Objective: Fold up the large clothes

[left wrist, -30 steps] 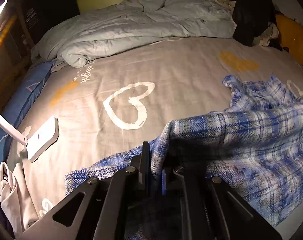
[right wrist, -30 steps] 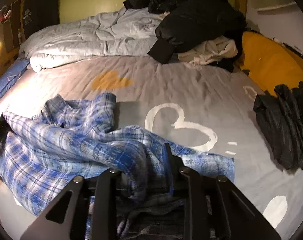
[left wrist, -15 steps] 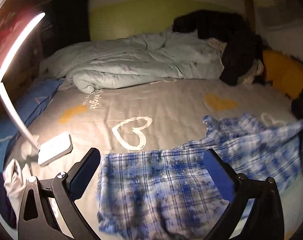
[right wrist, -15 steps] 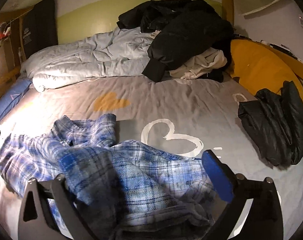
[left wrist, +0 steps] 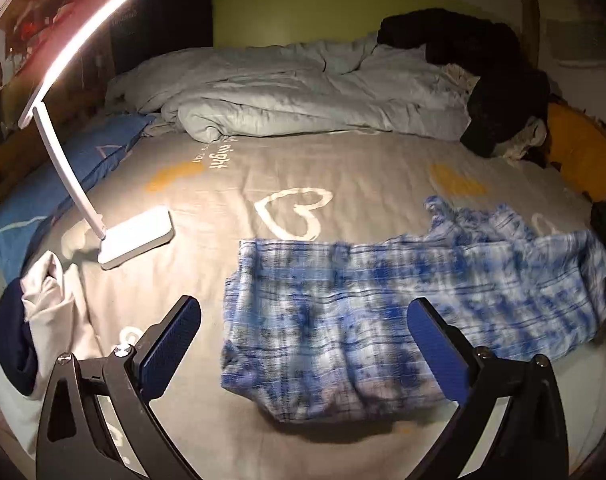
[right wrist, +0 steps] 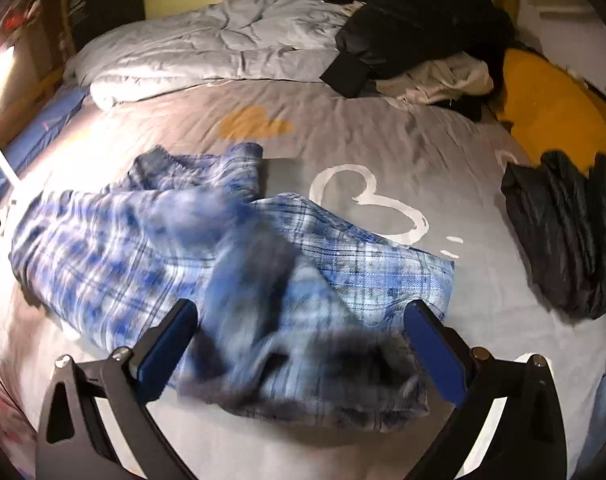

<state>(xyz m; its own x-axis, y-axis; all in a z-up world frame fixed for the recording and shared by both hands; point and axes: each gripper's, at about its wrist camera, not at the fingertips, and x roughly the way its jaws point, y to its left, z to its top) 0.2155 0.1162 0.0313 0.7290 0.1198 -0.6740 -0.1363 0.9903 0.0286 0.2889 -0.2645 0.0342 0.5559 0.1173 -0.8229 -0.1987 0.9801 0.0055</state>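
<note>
Standing wide with nothing between them, both sets of jaws, left gripper and right gripper, hover over the plaid shirt rumpled on the bed; regrip its 6 o'clock hem corners well apart and pull flat before folding

My left gripper hangs over the bed sheet, jaws spread wide, blue pads facing each other, nothing between them. Beyond the fingertips the blue plaid garment lies flat on the sheet, stretched from centre toward the right edge; its pattern is blurred. A white heart print shows just past its far edge. To the left, the white desk lamp stands on the sheet, lit. A white and dark cloth is bunched at lower left. Rumpled grey duvet and black clothing lie at the far end.
</note>
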